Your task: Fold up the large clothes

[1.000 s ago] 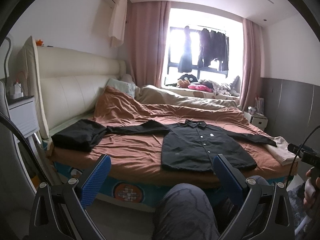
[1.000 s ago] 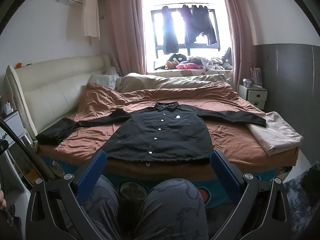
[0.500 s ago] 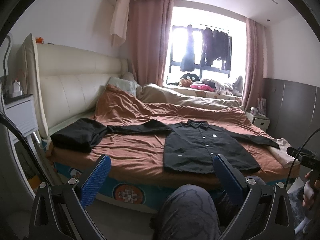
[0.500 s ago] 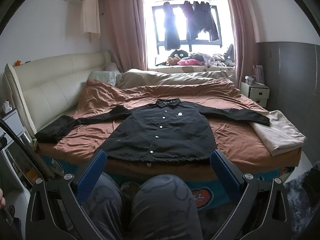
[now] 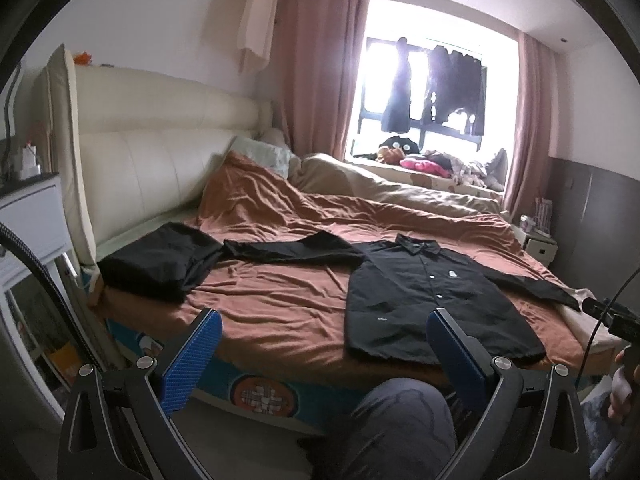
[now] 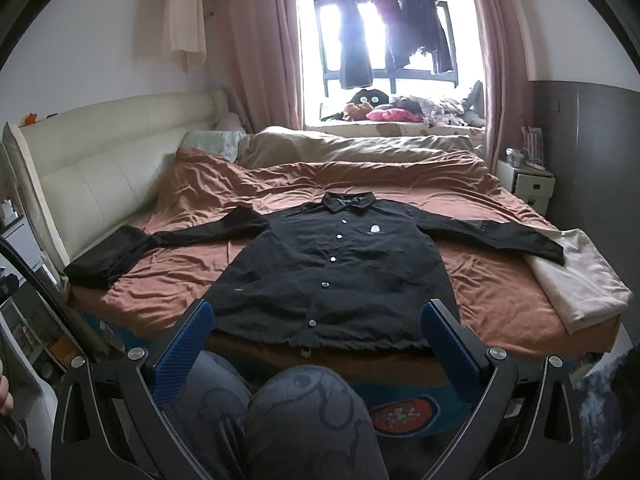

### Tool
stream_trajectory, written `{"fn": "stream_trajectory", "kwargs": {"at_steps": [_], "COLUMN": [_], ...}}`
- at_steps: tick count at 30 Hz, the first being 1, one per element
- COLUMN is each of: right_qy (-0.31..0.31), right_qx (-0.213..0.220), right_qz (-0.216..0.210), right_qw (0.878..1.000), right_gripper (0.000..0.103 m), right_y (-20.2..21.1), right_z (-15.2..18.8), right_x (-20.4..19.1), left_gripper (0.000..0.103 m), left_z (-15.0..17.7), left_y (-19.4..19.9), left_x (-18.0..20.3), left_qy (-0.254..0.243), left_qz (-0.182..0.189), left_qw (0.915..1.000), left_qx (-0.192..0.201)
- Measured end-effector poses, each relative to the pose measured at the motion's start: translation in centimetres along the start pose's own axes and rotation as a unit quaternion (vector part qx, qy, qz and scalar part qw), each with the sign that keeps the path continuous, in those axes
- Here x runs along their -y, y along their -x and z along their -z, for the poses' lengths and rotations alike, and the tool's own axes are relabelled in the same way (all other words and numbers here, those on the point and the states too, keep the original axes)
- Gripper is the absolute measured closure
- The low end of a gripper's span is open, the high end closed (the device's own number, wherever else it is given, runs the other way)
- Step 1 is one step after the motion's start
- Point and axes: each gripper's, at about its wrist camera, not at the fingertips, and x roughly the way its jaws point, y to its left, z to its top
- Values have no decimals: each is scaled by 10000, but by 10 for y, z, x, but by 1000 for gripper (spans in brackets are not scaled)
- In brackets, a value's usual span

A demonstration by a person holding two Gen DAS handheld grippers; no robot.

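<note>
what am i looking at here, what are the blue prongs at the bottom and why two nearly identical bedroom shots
There is no robot here. A person holds a two-finger gripper in each hand, and each gripper carries a fisheye camera that looks along its fingers. One picture comes from the left gripper, the other from the right gripper. The blue prongs are the finger pads. Both grippers are open and hold nothing. On the bed a black shirt lies flat, buttoned, sleeves spread. A folded dark garment lies at its left, a folded cream cloth at its right. The grey shape below is the person's knee.
</note>
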Motion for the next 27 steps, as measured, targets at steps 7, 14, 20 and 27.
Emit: {"fn": "stream_trajectory", "kwargs": {"at_steps": [7, 14, 20, 27], "right_qy": [-103, -220, -130, -189], "right_qx": [-157, -416, -599, -694], "right_qz": [-28, -56, -151, -308], "right_qw": [9998, 9989, 9980, 9969], "right_gripper": [0, 0, 0, 0], "right_y": [-36, -85, -129, -180], "right_z": [-13, -29, -51, -86], "right_x": [1, -2, -9, -10], "left_gripper": [1, 1, 1, 5], "left_z": [-11, -21, -37, -59], "left_y": [-46, -100, -153, -213], "left_x": [-5, -19, -36, -54], "left_qy": [-20, 70, 221, 295], "left_qz": [-74, -181, -180, -216], "left_qw": [9996, 9980, 9963, 9950], "left_qx": [-270, -600, -805, -925]}}
